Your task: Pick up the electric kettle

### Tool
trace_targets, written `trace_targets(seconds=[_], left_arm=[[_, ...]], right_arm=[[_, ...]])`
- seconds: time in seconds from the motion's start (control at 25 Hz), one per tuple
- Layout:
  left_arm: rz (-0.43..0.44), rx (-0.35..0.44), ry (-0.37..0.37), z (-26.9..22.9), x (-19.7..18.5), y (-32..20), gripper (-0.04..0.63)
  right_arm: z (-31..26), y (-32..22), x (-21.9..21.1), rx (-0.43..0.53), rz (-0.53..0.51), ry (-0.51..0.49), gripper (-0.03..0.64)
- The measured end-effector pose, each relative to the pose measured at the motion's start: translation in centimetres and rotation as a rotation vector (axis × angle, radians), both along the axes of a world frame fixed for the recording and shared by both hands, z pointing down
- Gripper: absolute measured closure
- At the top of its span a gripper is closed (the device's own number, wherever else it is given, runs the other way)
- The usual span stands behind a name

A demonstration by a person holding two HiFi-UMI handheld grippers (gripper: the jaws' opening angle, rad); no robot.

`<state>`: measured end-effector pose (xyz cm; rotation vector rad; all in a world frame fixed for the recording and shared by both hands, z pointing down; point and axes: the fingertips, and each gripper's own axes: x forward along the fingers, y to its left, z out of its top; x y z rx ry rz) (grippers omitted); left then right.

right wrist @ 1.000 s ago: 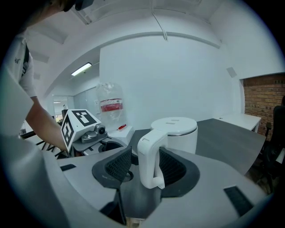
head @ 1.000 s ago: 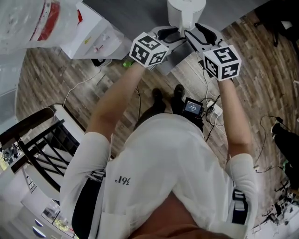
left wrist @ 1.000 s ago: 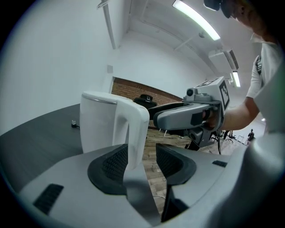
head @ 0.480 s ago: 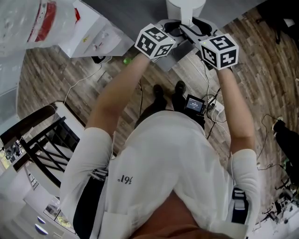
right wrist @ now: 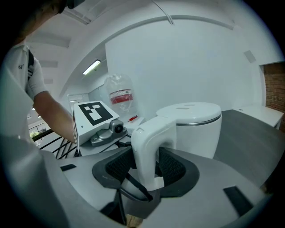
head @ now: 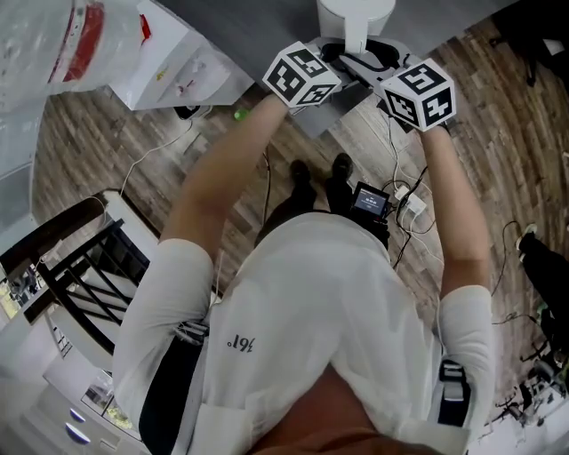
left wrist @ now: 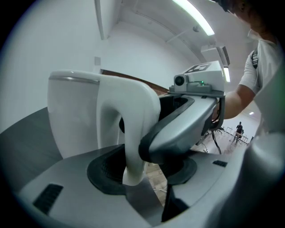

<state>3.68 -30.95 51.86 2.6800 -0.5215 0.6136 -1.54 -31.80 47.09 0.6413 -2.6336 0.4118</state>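
Now both your tools meet at the curved handle (right wrist: pixel 149 138) of the white plastic electric kettle (head: pixel 356 16), which stands upright close to the near edge of the dark grey table (head: pixel 258 22). Your right gripper (right wrist: pixel 146 168) has its ribbed black pads set against either side of that handle, pinching it. Your left gripper (left wrist: pixel 144 168) comes in from the opposite side. Its jaws have just been opening and stand spread wide, with the handle and one grey jaw of the right gripper between them, neither squeezed. Your forearms (head: pixel 222 187) reach out side by side above the wood-pattern floor (head: pixel 116 151).
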Motion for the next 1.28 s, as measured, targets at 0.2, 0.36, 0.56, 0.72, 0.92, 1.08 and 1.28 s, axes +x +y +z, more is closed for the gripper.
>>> trace_targets(seconds=[0.2,0.36,0.56,0.72,0.92,1.08,1.28], left_arm=[[0.034,-0.002,-0.019,0.8,0.0,0.0,0.405],[0.062,-0.001,-0.019,1.0,0.4,0.2,0.406],[0.06,0.023,-0.02,1.5,0.0,-0.1,0.407],[0.076,0.064,0.005,1.2,0.3,-0.2,0.442],[0.075,0.086,0.036,0.8,0.7,-0.5,0.457],[0.044,0.123,0.024,1.0,0.6,-0.6,0.482],[0.042,0.143,0.013,1.0,0.7,-0.7,0.485]], right_arm=[[0.7,-0.1,-0.9,-0.003,-0.072,0.011,0.445],[0.9,-0.2,-1.5,0.002,-0.102,0.021,0.445],[1.4,-0.3,-2.3,0.024,-0.122,0.048,0.459],[1.3,-0.3,-2.4,0.045,-0.148,0.056,0.466],[1.1,-0.5,-2.2,0.049,-0.145,0.035,0.468],[1.1,-0.3,-2.1,0.072,-0.149,0.029,0.468],[1.1,-0.3,-2.0,0.09,-0.161,0.034,0.468]])
